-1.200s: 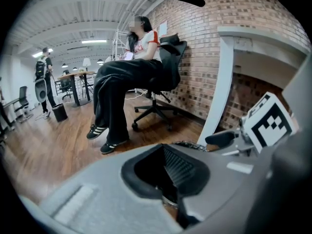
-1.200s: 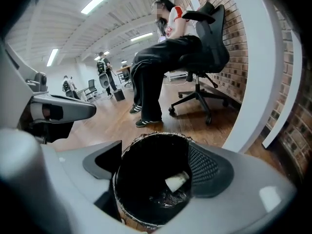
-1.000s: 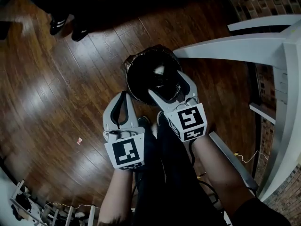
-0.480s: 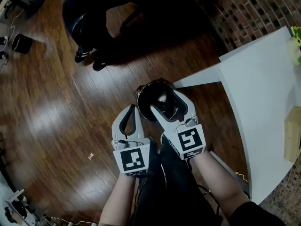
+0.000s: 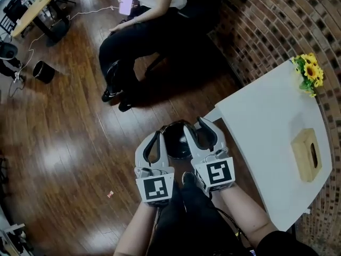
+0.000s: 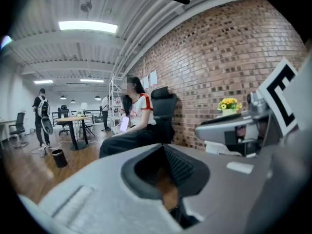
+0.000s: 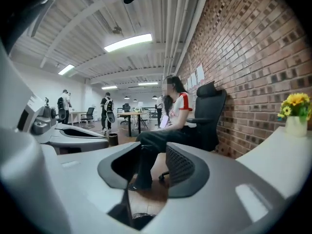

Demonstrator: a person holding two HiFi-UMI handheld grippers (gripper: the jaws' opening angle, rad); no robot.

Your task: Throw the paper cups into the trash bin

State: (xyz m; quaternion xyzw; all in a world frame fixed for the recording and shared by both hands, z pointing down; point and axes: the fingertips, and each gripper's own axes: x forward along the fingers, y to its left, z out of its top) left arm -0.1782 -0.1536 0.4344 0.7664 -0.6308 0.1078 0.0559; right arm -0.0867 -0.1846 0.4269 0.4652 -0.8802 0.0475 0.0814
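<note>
The dark round trash bin (image 5: 173, 142) stands on the wooden floor by the table's corner, partly hidden behind both grippers; I cannot make out a paper cup in it. My right gripper (image 5: 195, 124) hovers over the bin's right rim. Its jaws are apart and closing, with nothing between them, as the right gripper view (image 7: 146, 174) confirms. My left gripper (image 5: 156, 136) hangs over the bin's left rim with its fingertips together and empty; in the left gripper view (image 6: 163, 174) only floor shows past the jaws.
A white table (image 5: 266, 143) at the right carries a wooden tissue box (image 5: 306, 153) and yellow flowers (image 5: 308, 73). A seated person (image 5: 144, 31) is beyond the bin, by the brick wall (image 5: 277, 20). A small black bucket (image 5: 42, 72) and a red scrap (image 5: 110, 194) lie on the floor.
The head view has lifted, so the bin looks smaller and the table and seated person have come into sight. The right jaws, wide over the bin before, have narrowed. The left gripper stays shut.
</note>
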